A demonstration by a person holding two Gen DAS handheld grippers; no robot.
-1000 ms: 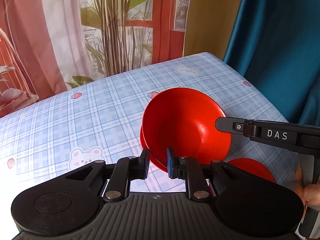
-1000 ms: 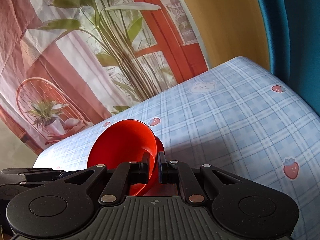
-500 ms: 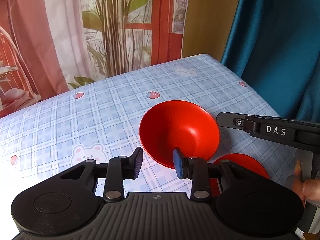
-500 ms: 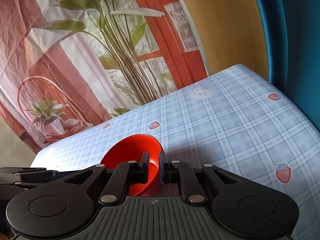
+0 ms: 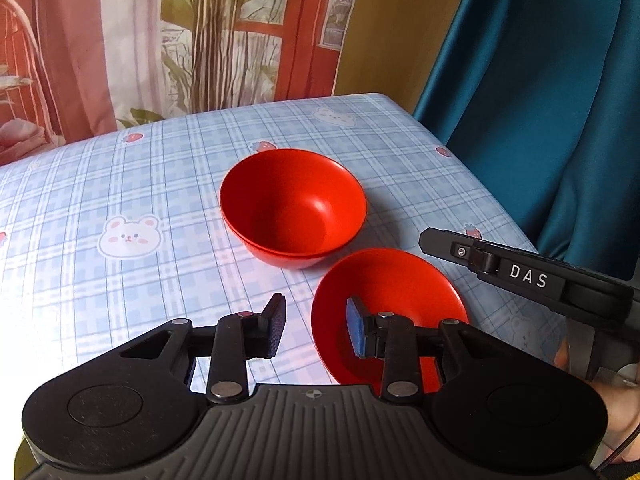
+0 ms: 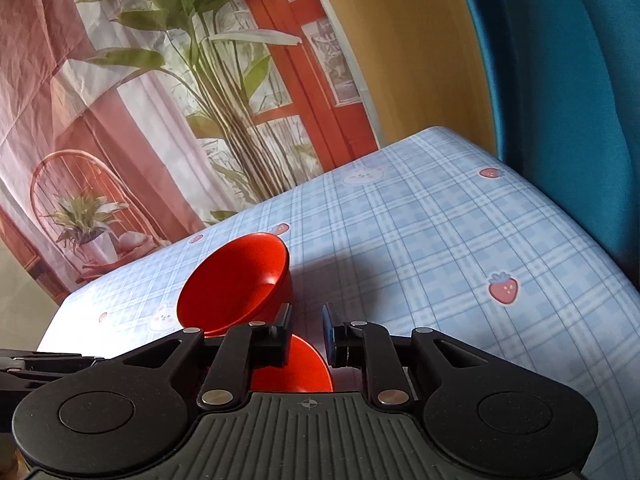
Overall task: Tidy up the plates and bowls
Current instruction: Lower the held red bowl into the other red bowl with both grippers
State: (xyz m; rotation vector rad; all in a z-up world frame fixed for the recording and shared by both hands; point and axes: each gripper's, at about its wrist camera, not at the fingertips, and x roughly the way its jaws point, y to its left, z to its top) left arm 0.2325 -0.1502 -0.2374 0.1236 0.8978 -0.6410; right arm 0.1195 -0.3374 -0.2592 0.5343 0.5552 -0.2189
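Two red bowls nested in a stack (image 5: 293, 208) stand upright on the blue checked tablecloth (image 5: 120, 184); the stack also shows in the right wrist view (image 6: 236, 280). A red plate (image 5: 400, 296) lies on the cloth just in front of and right of the stack, and its edge shows in the right wrist view (image 6: 308, 368). My left gripper (image 5: 314, 330) is open and empty, pulled back from the bowls, its right finger over the plate's left rim. My right gripper (image 6: 306, 330) is open and empty, above the plate's near edge.
The table's right edge (image 5: 492, 200) runs along a teal curtain (image 5: 560, 100). A printed backdrop with a plant (image 5: 180, 40) hangs behind the far edge. The other gripper's black body marked DAS (image 5: 528, 276) reaches in from the right.
The left gripper let go of the upper bowl, which settled level into the lower one, and drew back and up. The right gripper opened, released the bowl rim and pulled back.
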